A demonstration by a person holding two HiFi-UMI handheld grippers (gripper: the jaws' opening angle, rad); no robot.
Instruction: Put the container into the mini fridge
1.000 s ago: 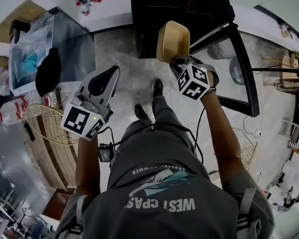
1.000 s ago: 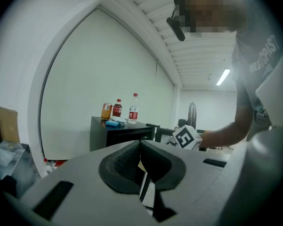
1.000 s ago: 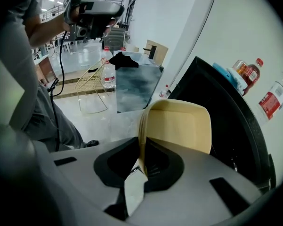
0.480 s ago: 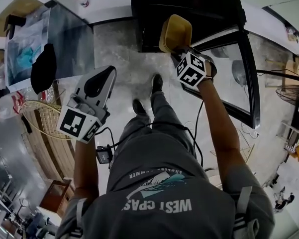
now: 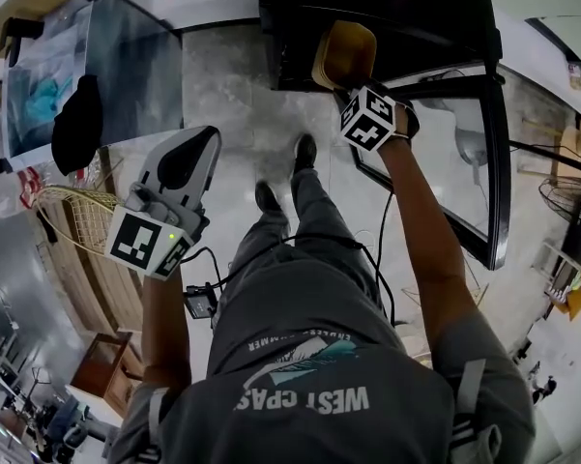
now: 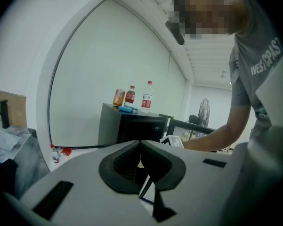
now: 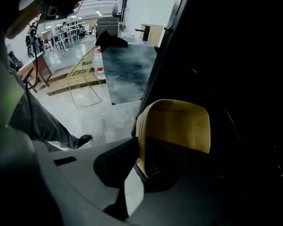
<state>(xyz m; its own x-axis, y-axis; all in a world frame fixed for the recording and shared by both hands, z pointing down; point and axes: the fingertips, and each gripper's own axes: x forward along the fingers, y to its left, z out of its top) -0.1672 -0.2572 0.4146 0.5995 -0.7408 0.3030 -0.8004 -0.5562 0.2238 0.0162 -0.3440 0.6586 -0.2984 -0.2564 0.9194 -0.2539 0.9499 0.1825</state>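
Right gripper (image 7: 137, 160) was clamped on the near rim of the container (image 7: 175, 126), so that one was gripping for sure. Left gripper (image 6: 139, 141) had its jaws together with nothing in them, just hanging out to the left over the floor. The container was right at the mouth of the fridge (image 5: 406, 13), looked partly into the dark, door (image 5: 479, 153) swung open on the right. So I'd call it mostly done: carried over, not set down or let go yet. It was tipped up on edge, long axis pointing far into the fridge, and the hollow side seemed to face back up toward the person
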